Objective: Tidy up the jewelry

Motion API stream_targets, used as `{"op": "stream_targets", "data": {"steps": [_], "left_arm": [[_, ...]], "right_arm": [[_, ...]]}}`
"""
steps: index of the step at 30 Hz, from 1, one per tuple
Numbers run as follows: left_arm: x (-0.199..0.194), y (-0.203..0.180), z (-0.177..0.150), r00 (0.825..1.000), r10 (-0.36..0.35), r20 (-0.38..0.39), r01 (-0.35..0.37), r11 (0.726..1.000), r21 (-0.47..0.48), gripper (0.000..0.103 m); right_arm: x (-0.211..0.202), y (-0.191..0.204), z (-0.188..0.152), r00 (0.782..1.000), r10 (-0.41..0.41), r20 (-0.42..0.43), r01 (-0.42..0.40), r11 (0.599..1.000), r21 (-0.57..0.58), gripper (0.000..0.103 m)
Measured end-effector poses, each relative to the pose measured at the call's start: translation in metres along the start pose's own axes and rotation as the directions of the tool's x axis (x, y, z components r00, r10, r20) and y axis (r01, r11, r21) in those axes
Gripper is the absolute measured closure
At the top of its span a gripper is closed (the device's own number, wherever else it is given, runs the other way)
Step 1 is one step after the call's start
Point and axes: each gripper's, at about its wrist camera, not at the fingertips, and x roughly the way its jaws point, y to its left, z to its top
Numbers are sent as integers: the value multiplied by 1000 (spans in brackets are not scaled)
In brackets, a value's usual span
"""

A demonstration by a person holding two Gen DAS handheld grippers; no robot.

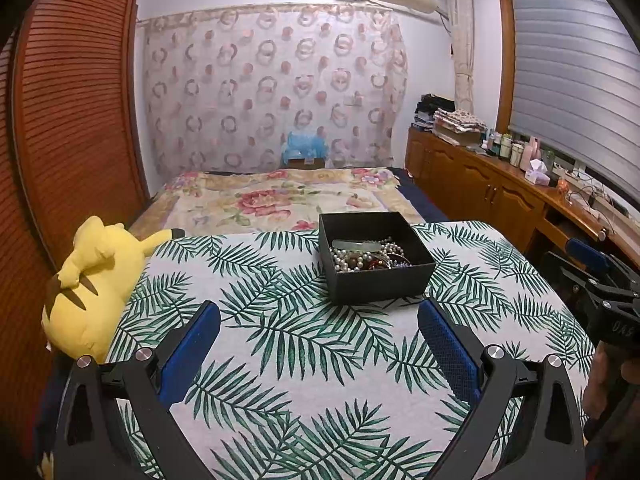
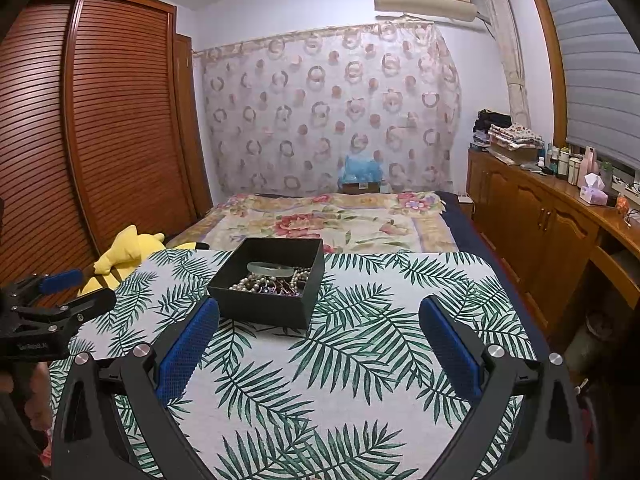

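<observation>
Left wrist view: my left gripper (image 1: 319, 336) has its jaws spread wide, nothing between them; my right gripper (image 2: 319, 332) is the same, both hovering over the leaf-print cloth (image 1: 280, 360). Just ahead sits the black box (image 1: 376, 280), open-topped, holding the jewelry (image 1: 370, 256): pearl strands, a pale bangle, and darker pieces all heaped together. None lies on the cloth. Heap fits either gathered-in or awaiting sorting; can't tell which.
</observation>
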Motion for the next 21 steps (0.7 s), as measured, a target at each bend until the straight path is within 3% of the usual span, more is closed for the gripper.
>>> {"op": "stream_targets", "data": {"steps": [21], "left_arm": [[0,-7,-3,1000,-1,4,1,1000,6,7]], "right_arm": [[1,-1,-1,1000,0,-1,0,1000,3,2]]}}
